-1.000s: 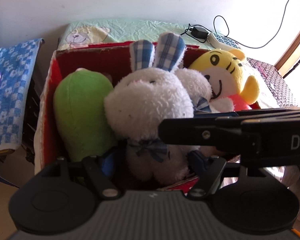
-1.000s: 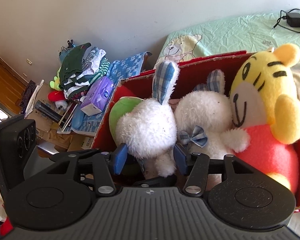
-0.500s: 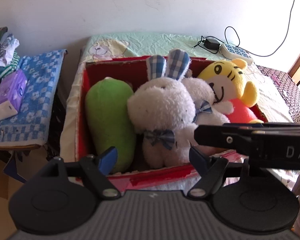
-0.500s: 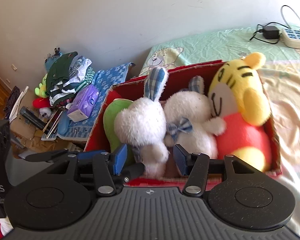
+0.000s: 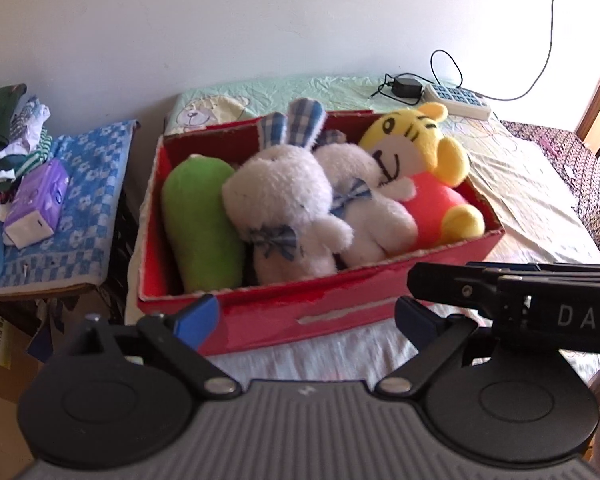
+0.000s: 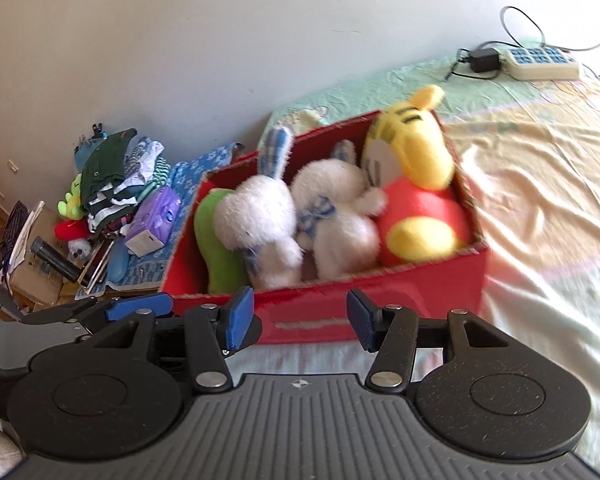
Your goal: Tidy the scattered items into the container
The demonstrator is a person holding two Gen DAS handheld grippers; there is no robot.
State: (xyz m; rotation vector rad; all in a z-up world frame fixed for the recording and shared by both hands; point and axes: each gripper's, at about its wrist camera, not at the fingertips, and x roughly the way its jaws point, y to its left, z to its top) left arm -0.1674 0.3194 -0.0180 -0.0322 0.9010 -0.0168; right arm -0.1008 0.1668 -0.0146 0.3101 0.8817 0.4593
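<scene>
A red cardboard box (image 5: 340, 312) (image 6: 420, 292) sits on the bed. Inside lie a green plush (image 5: 204, 224) (image 6: 216, 248), two white bunnies with blue checked ears (image 5: 284, 204) (image 6: 260, 220) (image 5: 364, 204) (image 6: 340, 216), and a yellow tiger plush (image 5: 416, 152) (image 6: 416, 160). My left gripper (image 5: 306, 318) is open and empty, in front of the box's near wall. My right gripper (image 6: 300, 318) is open and empty, also in front of the box. The right gripper's body (image 5: 520, 296) crosses the left wrist view at right.
A side table with a blue checked cloth (image 5: 80, 208) holds a purple tissue pack (image 5: 38, 204) (image 6: 154, 220) and folded clothes (image 6: 108, 176). A power strip (image 5: 458, 100) (image 6: 540, 62) with charger lies at the bed's far end. The wall stands behind.
Both grippers have pulled back and up from the box, out from around the white bunny. The whole box now shows with the toys resting inside.
</scene>
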